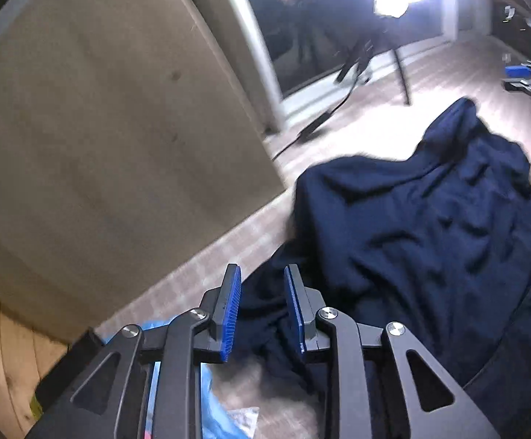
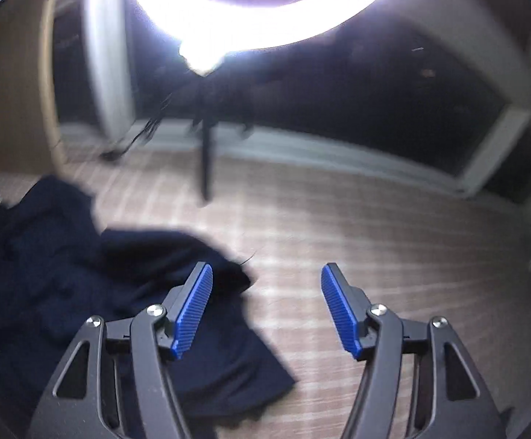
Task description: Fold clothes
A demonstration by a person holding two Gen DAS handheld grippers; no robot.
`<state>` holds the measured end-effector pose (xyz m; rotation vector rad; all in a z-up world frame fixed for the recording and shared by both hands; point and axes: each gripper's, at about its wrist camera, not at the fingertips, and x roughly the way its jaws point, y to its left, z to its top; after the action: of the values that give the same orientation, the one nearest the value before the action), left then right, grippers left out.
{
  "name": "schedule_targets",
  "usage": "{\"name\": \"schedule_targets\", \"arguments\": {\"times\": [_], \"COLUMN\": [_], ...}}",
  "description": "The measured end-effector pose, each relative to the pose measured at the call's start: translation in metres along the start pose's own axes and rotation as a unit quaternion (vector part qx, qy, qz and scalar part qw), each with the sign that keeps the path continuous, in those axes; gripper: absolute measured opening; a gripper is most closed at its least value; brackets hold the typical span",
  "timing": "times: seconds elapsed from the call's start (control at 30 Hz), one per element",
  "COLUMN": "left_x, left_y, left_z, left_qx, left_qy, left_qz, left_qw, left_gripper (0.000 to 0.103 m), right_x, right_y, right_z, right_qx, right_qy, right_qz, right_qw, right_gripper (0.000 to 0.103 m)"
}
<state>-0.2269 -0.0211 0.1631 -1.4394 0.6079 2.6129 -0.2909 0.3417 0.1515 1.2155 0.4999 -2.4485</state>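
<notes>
A dark navy garment [image 1: 422, 241] lies crumpled on the striped floor covering, filling the right half of the left wrist view. My left gripper [image 1: 262, 278] hovers over the garment's near left edge, open, with cloth visible behind the gap but nothing pinched between the blue pads. In the right wrist view the same garment [image 2: 64, 278] spreads over the lower left. My right gripper [image 2: 267, 278] is wide open; its left finger [image 2: 192, 311] sits above a corner of the cloth, and its right finger [image 2: 342, 311] is over bare floor.
A tall beige panel [image 1: 111, 139] stands at the left. A bright ring light on a black tripod [image 2: 206, 168] stands ahead by the dark window [image 2: 356, 109]. Light blue plastic [image 1: 221, 417] lies under the left gripper. Striped floor [image 2: 393, 248] stretches to the right.
</notes>
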Motion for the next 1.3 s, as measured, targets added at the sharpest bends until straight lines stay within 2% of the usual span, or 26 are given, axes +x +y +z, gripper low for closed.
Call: {"name": "schedule_targets", "arguments": {"times": [0.03,0.13,0.23,0.33,0.4,0.43,0.47,0.5,0.53,0.57,0.63,0.73,0.8,0.87,0.93,1.07,1.17,1.23,1.3], "left_x": [0.004,0.031,0.062,0.103,0.124,0.134,0.145,0.150,0.150,0.146,0.121,0.072,0.023,-0.026,-0.068,-0.146,-0.190,-0.216,-0.241], "left_y": [-0.002,-0.019,-0.043,-0.064,-0.066,-0.065,-0.061,-0.057,-0.052,-0.046,-0.035,-0.026,-0.019,-0.012,-0.009,-0.009,-0.030,-0.050,-0.072], "left_z": [0.000,0.013,0.028,0.044,0.053,0.056,0.058,0.059,0.059,0.058,0.051,0.034,0.010,-0.022,-0.062,-0.150,-0.225,-0.273,-0.319], "left_qx": [-0.006,-0.015,-0.001,0.020,0.017,0.013,0.008,0.000,-0.012,-0.022,-0.040,-0.044,-0.048,-0.057,-0.069,-0.096,-0.110,-0.120,-0.131], "left_qy": [-0.001,-0.015,-0.005,0.014,0.030,0.040,0.051,0.056,0.055,0.051,0.031,-0.005,-0.033,-0.054,-0.059,-0.052,-0.023,-0.005,0.011], "left_qz": [-0.005,-0.039,-0.054,-0.045,-0.030,-0.011,0.019,0.041,0.050,0.053,0.041,0.027,0.007,0.002,0.000,0.002,0.023,0.013,-0.006], "left_qw": [1.0000,0.9990,0.9985,0.9987,0.9990,0.9991,0.9985,0.9976,0.9972,0.9971,0.9979,0.9987,0.9983,0.9969,0.9958,0.9940,0.9934,0.9926,0.9913], "left_gripper": [0.024,0.025,0.027,0.027,0.027,0.027,0.027,0.027,0.027,0.027,0.027,0.027,0.027,0.027,0.028,0.029,0.029,0.029,0.030], "right_x": [0.010,0.036,0.065,0.095,0.107,0.111,0.115,0.119,0.120,0.114,0.101,0.060,0.019,-0.017,-0.055,-0.122,-0.168,-0.195,-0.200], "right_y": [0.003,0.010,0.013,0.015,0.018,0.017,0.017,0.016,0.010,0.001,-0.017,-0.036,-0.046,-0.052,-0.054,-0.045,-0.035,-0.029,-0.020], "right_z": [-0.004,-0.009,-0.009,-0.012,-0.015,-0.014,-0.012,-0.011,-0.008,-0.006,-0.002,-0.011,-0.029,-0.051,-0.084,-0.159,-0.231,-0.280,-0.310], "right_qx": [-0.008,0.000,0.009,0.011,0.015,0.015,0.016,0.016,0.022,0.035,0.066,0.096,0.114,0.125,0.124,0.095,0.081,0.081,0.083], "right_qy": [0.009,0.023,0.040,0.066,0.075,0.081,0.088,0.095,0.090,0.079,0.058,0.021,-0.011,-0.040,-0.055,-0.054,-0.043,-0.034,-0.021], "right_qz": [-0.003,0.033,0.055,0.061,0.077,0.066,0.049,0.032,-0.026,-0.058,-0.085,-0.009,0.027,0.071,0.106,0.126,0.122,0.124,0.130], "right_qw": [1.000,0.999,0.998,0.996,0.994,0.994,0.995,0.995,0.995,0.995,0.992,0.995,0.993,0.989,0.985,0.986,0.988,0.988,0.988], "right_gripper": [0.061,0.061,0.061,0.061,0.059,0.029,0.004,0.003,0.003,0.008,0.018,0.024,0.030,0.039,0.039,0.039,0.039,0.039,0.039]}}
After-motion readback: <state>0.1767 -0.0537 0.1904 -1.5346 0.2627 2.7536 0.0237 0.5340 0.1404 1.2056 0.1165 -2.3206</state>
